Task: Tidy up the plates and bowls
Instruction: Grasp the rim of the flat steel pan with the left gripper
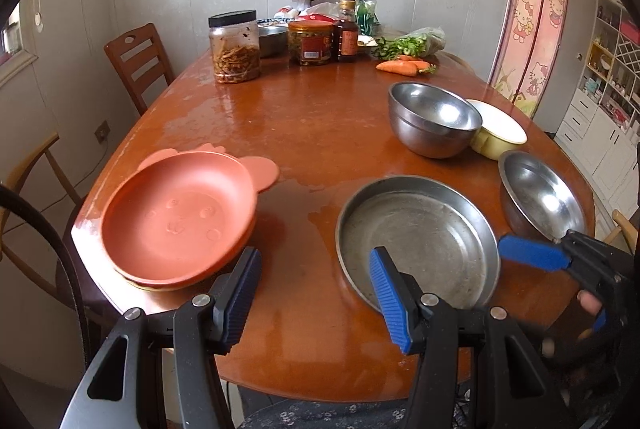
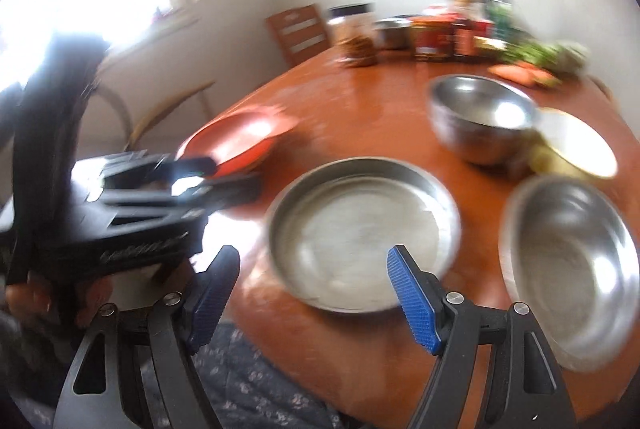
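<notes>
Hovering with jaws parted and empty, the left gripper (image 1: 316, 293) and right gripper (image 2: 312, 293) should, I judge, straddle the rim of the steel plate (image 1: 416, 237) lying at the near table (image 1: 312, 117) edge.

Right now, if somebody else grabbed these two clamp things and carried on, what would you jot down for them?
Left gripper: open, empty, above the table's near edge.
Right gripper: open, empty, near the steel plate.
Orange plates: stacked at the near left.
Steel bowls: one farther back, touching the yellow bowl; another tilted right of the steel plate.
Done: orange plates stacked.
Left: probably nesting the bowls and placing the steel plate.
</notes>
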A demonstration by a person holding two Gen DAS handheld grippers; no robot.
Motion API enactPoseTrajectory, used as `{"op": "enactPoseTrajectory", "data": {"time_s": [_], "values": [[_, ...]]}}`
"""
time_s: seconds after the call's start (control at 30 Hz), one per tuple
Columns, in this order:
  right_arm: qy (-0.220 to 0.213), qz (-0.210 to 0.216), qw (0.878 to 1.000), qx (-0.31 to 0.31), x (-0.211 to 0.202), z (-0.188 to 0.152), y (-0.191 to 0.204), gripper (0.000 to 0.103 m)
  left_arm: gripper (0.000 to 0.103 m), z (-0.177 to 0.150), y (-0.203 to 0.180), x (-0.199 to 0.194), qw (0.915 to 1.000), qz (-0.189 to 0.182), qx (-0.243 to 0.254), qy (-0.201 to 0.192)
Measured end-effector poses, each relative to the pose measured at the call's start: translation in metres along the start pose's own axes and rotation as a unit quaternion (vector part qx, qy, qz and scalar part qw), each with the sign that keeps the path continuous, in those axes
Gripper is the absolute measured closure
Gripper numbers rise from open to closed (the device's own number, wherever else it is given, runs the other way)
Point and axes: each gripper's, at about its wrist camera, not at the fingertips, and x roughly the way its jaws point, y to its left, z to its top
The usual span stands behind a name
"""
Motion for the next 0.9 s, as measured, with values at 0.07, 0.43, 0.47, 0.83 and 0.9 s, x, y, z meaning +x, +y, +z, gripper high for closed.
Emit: {"op": "enactPoseTrajectory", "data": {"time_s": [0.07,0.43,0.47,0.83,0.9], "values": [[0.000,-0.025,1.000,0.016,0.000,-0.003,-0.008,0.025,0.046,-0.002,-0.005,0.005,1.0000,0.001,0.002,0.007],[-0.014,-0.085,0.995,0.040,0.005,-0.009,-0.015,0.025,0.043,-0.001,-0.010,0.027,0.9996,0.010,0.004,0.025],[-0.018,-0.090,0.995,0.041,0.004,-0.010,-0.016,0.025,0.043,0.000,-0.011,0.029,0.9996,0.007,0.006,0.026],[0.002,-0.111,0.993,0.040,0.029,-0.009,-0.010,0.027,0.047,0.013,-0.022,0.061,0.9978,-0.048,0.019,0.043],[0.002,-0.117,0.993,0.034,0.033,-0.008,-0.009,0.029,0.053,0.012,-0.022,0.065,0.9969,-0.066,0.014,0.042]]}}
